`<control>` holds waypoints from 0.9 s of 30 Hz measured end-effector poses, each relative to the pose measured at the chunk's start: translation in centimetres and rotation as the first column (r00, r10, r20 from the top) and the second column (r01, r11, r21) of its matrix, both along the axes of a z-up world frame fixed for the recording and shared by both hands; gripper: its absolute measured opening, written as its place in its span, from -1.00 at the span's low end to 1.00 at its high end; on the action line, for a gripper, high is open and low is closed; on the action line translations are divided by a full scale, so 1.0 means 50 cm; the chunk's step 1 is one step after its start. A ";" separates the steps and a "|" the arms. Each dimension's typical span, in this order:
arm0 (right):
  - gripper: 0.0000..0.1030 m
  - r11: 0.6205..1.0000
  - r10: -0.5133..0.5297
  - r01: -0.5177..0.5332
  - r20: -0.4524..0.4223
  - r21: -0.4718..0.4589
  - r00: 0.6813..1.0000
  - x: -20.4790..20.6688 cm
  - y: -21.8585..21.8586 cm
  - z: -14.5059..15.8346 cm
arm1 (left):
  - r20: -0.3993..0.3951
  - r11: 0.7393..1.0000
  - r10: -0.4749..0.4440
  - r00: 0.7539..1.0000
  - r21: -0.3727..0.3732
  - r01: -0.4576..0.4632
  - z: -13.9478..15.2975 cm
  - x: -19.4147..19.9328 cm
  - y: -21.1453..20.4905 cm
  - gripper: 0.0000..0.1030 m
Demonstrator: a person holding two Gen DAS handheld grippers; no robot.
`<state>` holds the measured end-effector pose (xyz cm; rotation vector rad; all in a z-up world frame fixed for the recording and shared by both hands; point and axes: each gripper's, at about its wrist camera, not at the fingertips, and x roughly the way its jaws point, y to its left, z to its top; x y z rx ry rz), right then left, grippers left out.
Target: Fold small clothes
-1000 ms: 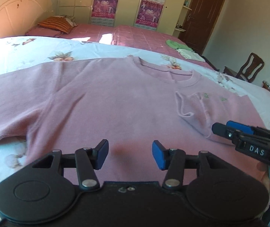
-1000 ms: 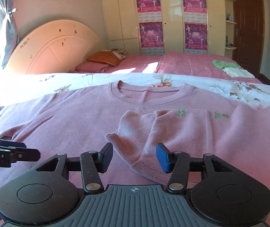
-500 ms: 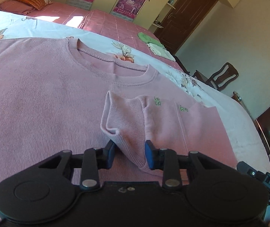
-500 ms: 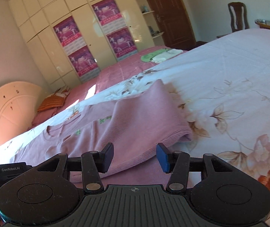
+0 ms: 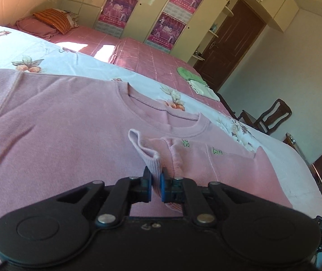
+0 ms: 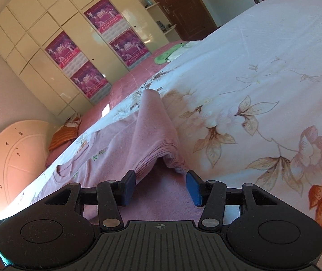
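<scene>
Sweater (image 5: 59, 124) — pink knit, spread flat on the floral bedspread (image 5: 14, 49), neckline toward the far side of the bed — was what I was folding. One sleeve (image 5: 206, 164) already lay folded inward across the chest, its ribbed cuff (image 5: 146, 151) standing up a little. My left gripper (image 5: 156, 186) was clenched on that cuff; the knit was pinched between the two pads, with no gap showing. My right gripper (image 6: 161, 187) hung with its jaws apart and nothing between them, low over the pink fabric and just short of the folded edge (image 6: 161, 149) where the sleeve doubled back at the sweater's side, beside the bare bedspread.

I judged the step in hand to be tidying the sleeve fold: one end caught, the other not yet. The next move, as I read it, called for my right fingers to close on that doubled edge, and then for both hands to lift and draw the sleeve taut together — evenly, so the knit lay straight without dragging the body out of square.
</scene>
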<state>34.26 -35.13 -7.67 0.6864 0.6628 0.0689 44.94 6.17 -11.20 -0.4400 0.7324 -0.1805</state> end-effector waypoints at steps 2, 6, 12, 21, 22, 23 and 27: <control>-0.02 1.000 0.013 -0.013 0.001 0.028 1.000 0.004 0.000 -0.001 | -0.001 1.000 0.016 1.000 0.006 -0.016 0.000 -0.002 0.020 -0.87; -0.02 0.995 0.017 -0.017 -0.007 0.096 1.000 0.009 -0.010 -0.009 | 0.006 0.999 0.040 0.999 0.008 -0.040 -0.002 -0.011 0.044 -0.87; -0.02 0.986 -0.019 0.023 -0.026 0.164 0.999 0.015 -0.039 -0.015 | 0.084 0.995 0.094 0.992 0.011 -0.096 -0.014 -0.058 0.056 -0.87; -0.03 0.982 -0.042 0.051 -0.053 0.184 0.998 0.014 -0.068 -0.021 | -0.010 0.991 0.102 0.995 -0.081 -0.103 -0.059 -0.006 0.083 -0.43; -0.03 0.983 -0.042 0.051 -0.054 0.175 0.998 0.013 -0.067 -0.019 | -0.022 0.988 0.112 0.993 -0.101 -0.114 -0.062 0.004 0.088 -0.45; -0.06 0.986 -0.043 0.052 -0.056 0.157 0.998 0.017 -0.060 -0.016 | -0.034 0.986 0.115 0.993 -0.120 -0.118 -0.063 0.013 0.093 -0.55; -0.46 0.993 -0.058 0.066 -0.083 0.096 0.995 0.019 -0.046 -0.017 | 0.059 0.989 0.131 0.990 -0.076 -0.127 -0.035 0.007 0.090 -0.87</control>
